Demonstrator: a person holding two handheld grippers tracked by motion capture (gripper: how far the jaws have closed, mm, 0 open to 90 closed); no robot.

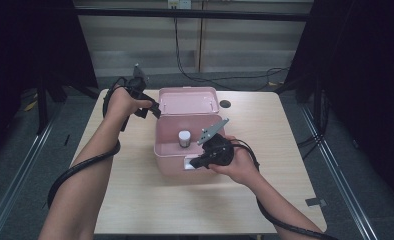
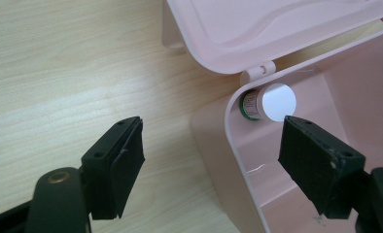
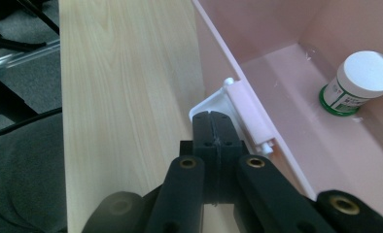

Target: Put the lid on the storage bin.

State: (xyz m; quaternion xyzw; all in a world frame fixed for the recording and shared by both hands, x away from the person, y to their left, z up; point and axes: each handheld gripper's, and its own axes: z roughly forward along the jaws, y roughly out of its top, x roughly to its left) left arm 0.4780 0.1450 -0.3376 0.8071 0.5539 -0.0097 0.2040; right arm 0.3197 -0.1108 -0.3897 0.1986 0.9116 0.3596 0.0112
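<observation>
A pink plastic box [image 1: 177, 150] sits near the middle of the light wooden tabletop [image 1: 135, 200], its lid [image 1: 188, 101] swung open and lying back on the far side, still joined to the box at the hinge [image 2: 258, 72]. Inside the box stands 1 small jar [image 1: 184, 138] with a white cap, a green band around its base and a printed label, upright on the box floor near the far wall.

The left claw [image 1: 152, 109] is held at the far left corner of the box, beside the hinge line. In the left gripper view its 2 black jaws stand wide apart: one hangs over bare tabletop outside the box, the other over the inside of the box, just in front of the jar [image 2: 269, 103], so the box wall passes between them. The pads press on nothing.

The right claw [image 1: 197, 163] is at the front wall of the box, on the person's side. In the right gripper view [image 3: 213, 127] its jaws are closed tight together, pad against pad, with their tips against the white latch plate [image 3: 214, 103] at the box's front rim. Just beside the tips lies the pink latch bar [image 3: 250, 116] along that rim. The jar [image 3: 362, 82] stands well apart from this claw, at the far end of the box floor.

Both forearms come in from the near edge, a black cable [image 1: 80, 170] trailing from each gripper.
</observation>
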